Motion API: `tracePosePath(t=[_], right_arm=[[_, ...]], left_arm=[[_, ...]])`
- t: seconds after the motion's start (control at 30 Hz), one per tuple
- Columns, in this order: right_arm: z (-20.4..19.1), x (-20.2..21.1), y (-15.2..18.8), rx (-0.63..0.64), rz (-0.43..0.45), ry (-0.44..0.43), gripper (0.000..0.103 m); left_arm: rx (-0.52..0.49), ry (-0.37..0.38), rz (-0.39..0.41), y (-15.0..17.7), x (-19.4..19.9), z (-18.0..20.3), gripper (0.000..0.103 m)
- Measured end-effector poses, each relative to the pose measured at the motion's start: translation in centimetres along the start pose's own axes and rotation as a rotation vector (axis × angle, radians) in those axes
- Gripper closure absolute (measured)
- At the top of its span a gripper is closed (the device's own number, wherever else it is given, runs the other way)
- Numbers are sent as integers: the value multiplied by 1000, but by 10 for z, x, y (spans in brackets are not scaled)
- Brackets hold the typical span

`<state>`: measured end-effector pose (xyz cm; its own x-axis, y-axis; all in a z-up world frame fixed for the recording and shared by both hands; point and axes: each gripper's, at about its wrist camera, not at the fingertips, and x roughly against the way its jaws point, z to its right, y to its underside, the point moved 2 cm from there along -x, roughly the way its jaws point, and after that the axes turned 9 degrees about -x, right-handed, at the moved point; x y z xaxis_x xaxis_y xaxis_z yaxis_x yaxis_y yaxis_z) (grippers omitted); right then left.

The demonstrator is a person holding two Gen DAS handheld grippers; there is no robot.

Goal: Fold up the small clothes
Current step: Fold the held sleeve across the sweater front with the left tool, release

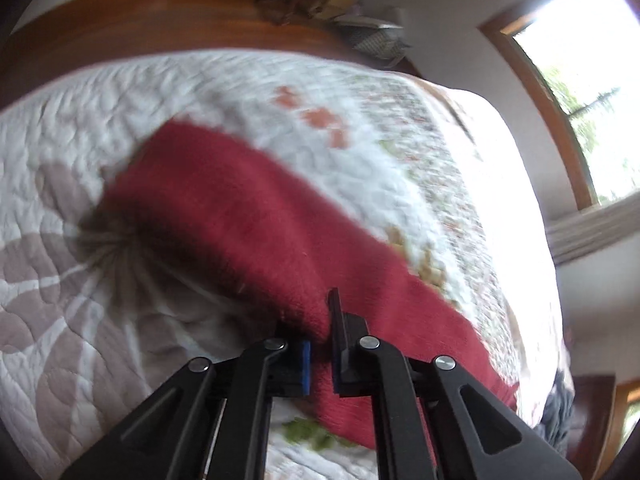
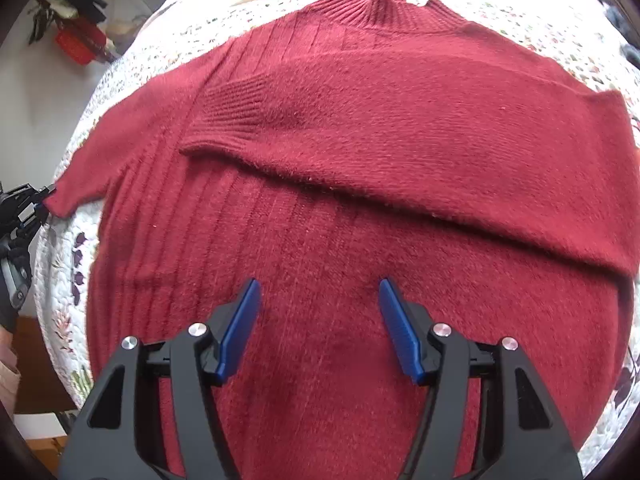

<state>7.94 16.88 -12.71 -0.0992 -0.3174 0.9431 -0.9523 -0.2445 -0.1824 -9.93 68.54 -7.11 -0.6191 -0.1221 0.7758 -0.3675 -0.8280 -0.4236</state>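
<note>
Red knit sweater [image 2: 360, 208] lies spread on a white quilted bedspread [image 2: 60, 280], collar at the far side, one sleeve folded flat across the chest. Above its lower body hovers the right gripper [image 2: 318, 320], its blue-padded fingers [image 2: 240, 332] spread wide with nothing between them. At the other sleeve's cuff, the left gripper [image 1: 320, 344] has its jaws pinched narrow on the red fabric; that view is blurred, so the grip looks firm but I cannot be certain. A wooden headboard [image 1: 140, 12] curves behind the bed.
</note>
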Motion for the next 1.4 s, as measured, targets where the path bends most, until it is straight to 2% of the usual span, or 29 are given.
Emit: tracePosePath(t=[0.3,0.43,0.63,0.87,1.1,1.33,1.4], right_arm=[[26,26,8,-38,28,-1,42],[37,33,9,-58,42,0,42],[54,39,12,-95,53,-4,42],[79,47,17,-129,60,-5,42],[101,50,20,-157,61,-3,42],[117,42,23,-180,32,-5,42],[120,41,24,-187,24,-10,42]], left_arm=[[-246,137,4,35,17,115,97],[-325,201,-31,64,8,165,97],[-440,249,-74,108,-13,231,97],[-515,303,-110,159,-32,291,96],[-536,296,-193,204,-66,313,96],[-541,252,-321,240,-108,302,94],[-538,253,-327,243,-110,298,94]])
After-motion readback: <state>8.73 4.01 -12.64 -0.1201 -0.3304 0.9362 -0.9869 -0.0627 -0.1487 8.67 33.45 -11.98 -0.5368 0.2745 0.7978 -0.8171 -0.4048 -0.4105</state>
